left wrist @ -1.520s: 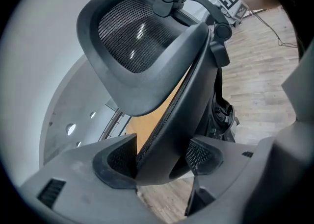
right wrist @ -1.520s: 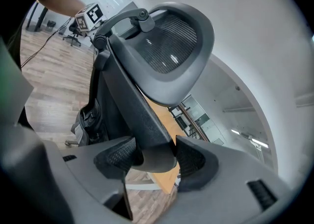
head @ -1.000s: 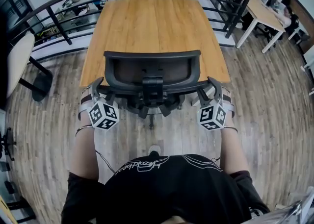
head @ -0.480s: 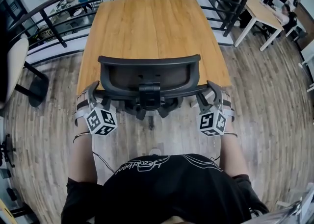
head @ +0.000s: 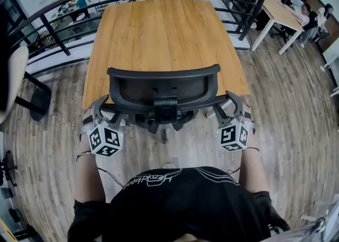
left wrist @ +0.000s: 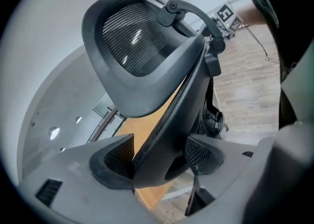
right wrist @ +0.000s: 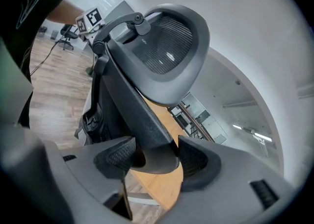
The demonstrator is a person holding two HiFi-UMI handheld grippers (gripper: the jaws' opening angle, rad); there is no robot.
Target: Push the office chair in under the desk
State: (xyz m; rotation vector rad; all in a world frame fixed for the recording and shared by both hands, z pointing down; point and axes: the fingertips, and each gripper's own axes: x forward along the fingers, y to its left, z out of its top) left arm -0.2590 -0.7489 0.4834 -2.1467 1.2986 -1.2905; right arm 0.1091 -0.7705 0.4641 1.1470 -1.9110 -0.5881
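Observation:
A black mesh-backed office chair stands at the near edge of the wooden desk, its backrest overlapping that edge in the head view. My left gripper is shut on the backrest's lower left rim. The right gripper is shut on the lower right rim. In the left gripper view the chair's frame runs down between the jaws of the left gripper. In the right gripper view the chair's frame is likewise pinched by the right gripper. The seat is hidden below the backrest.
A dark metal railing runs behind the desk. A second white desk with seated people stands at the far right. Another chair is at the left. Wooden floor surrounds me.
The chair, desk and both grippers sit slightly lower in the head view than a second ago. Both grips on the backrest are unchanged.

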